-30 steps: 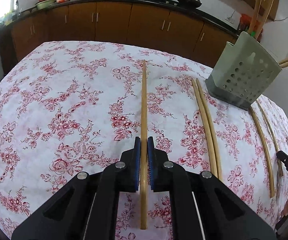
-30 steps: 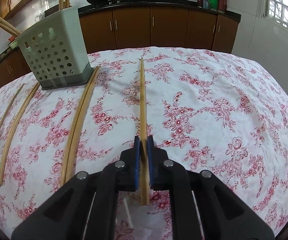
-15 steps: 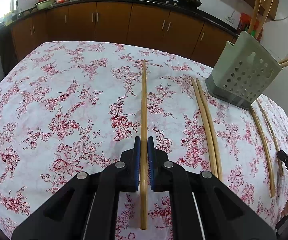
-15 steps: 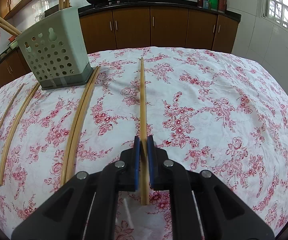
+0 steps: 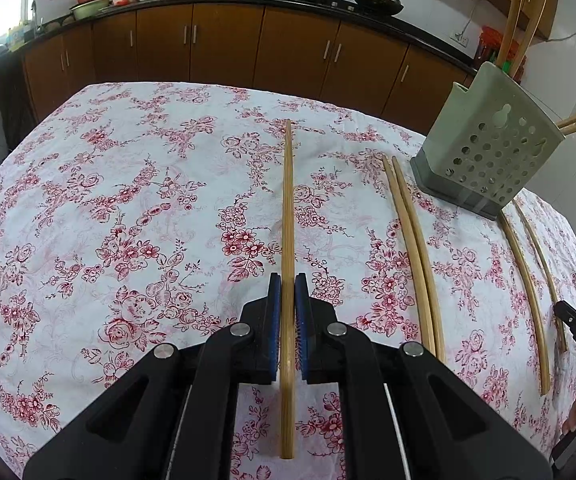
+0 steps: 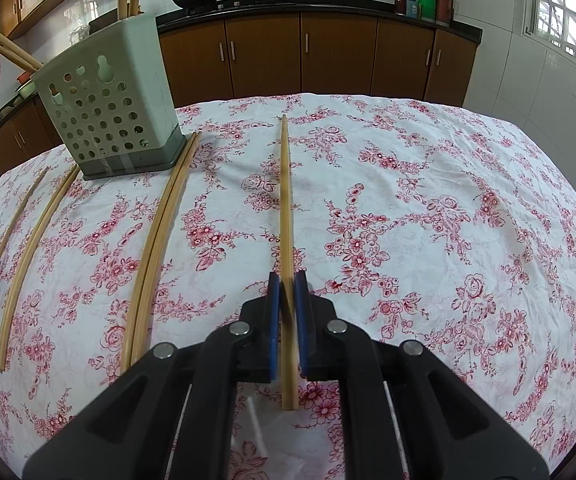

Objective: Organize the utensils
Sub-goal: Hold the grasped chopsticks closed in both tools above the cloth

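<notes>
Left wrist view shows the left gripper point(image 5: 288, 294) squeezing a chopstick point(image 5: 288, 208), the right gripper point(image 6: 288, 294) seemingly squeezing another chopstick point(image 6: 286, 216), so lift both level toward the holder point(image 5: 492, 148).

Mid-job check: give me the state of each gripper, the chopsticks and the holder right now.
left gripper: shut on a chopstick lying flat on the cloth
right gripper: shut on a second chopstick
chopstick pair: loose, flat, side by side
two single chopsticks: flat, apart
utensil holder: upright, chopsticks inside

table point(image 5: 87, 208): floral cloth | on it: chopsticks point(image 5: 412, 240), perforated holder point(image 5: 488, 156)
</notes>
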Tool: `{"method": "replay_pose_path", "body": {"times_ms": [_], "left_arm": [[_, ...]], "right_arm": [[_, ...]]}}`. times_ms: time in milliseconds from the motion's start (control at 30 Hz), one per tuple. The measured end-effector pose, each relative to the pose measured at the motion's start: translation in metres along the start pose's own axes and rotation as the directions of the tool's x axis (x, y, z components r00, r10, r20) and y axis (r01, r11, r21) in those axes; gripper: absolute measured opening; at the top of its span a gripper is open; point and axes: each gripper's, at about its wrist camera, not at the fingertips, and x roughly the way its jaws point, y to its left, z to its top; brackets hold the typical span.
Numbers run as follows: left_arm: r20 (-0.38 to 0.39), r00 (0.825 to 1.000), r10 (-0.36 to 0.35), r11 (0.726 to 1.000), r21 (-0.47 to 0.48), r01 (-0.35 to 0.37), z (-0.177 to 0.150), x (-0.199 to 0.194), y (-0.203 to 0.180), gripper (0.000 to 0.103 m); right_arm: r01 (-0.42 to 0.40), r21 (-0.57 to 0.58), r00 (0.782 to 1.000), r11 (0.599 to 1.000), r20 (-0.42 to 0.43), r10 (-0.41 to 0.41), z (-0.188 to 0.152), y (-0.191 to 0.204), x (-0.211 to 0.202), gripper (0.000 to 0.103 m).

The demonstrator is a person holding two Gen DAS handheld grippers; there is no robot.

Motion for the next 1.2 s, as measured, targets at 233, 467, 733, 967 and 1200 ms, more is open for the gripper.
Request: {"method": "replay_pose_path", "body": {"times_ms": [233, 467, 733, 967, 1200], "left_arm": [[0.0, 1.0, 0.0, 1.0, 0.0, 0.0, 0.0, 0.0, 0.0, 0.009], [0.0, 1.0, 0.0, 1.0, 0.0, 0.0, 0.0, 0.0, 0.0, 0.009], [0.0, 1.0, -0.001, 1.0, -0.002, 0.001, 0.0, 0.0, 0.0, 0.009], [0.0, 1.0, -0.005, 1.0, -0.005, 0.005, 0.0, -0.001, 0.0, 0.009], [-0.01, 1.0, 0.017, 0.997, 0.07, -0.016, -0.014, -0.012, -0.006, 0.009]], "right_arm": [[0.0, 0.0, 1.0, 1.0, 0.0, 0.0, 0.0, 0.0, 0.0, 0.01], [0.0, 0.0, 1.0, 1.0, 0.0, 0.0, 0.0, 0.0, 0.0, 0.01], [0.0, -0.001, 1.0, 1.0, 0.0, 0.0, 0.0, 0.0, 0.0, 0.01], [-0.001, 0.0, 1.0, 1.0, 0.0, 0.001, 0.0, 0.0, 0.0, 0.01], [-0.016, 0.011, 1.0, 1.0, 0.0, 0.016, -0.006, -0.003, -0.005, 0.01]]}}
